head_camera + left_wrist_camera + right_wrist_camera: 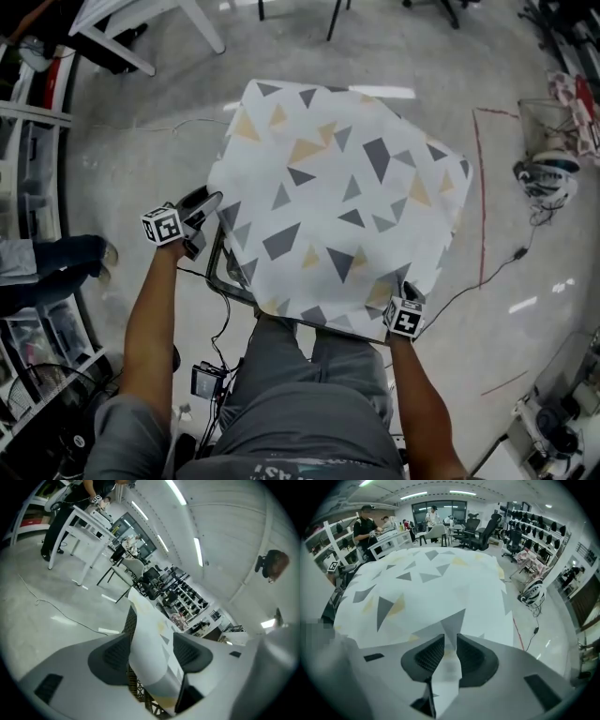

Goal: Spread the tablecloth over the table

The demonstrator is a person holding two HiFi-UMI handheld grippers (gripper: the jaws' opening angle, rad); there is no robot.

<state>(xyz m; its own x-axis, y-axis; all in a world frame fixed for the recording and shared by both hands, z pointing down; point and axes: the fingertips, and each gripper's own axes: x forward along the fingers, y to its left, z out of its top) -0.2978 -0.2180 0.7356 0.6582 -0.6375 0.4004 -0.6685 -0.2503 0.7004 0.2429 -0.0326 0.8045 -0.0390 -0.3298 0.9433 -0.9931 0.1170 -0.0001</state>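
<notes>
The white tablecloth [337, 187], printed with grey and yellow triangles, lies spread over the table, whose dark frame [218, 272] shows at the near left. My left gripper [208, 220] is at the cloth's left edge. In the left gripper view it [151, 644] stands open with a loose fold of the cloth [143, 620] between the wide jaws. My right gripper [405, 291] is at the near right corner. In the right gripper view it [450, 653] is shut on a raised ridge of the cloth [422, 588].
A red tape line [480, 187] and a cable [487, 277] run over the floor to the right. A fan-like device [548, 176] sits beyond them. White desk legs [141, 37] stand at the far left, and a person's legs [56, 262] at the left.
</notes>
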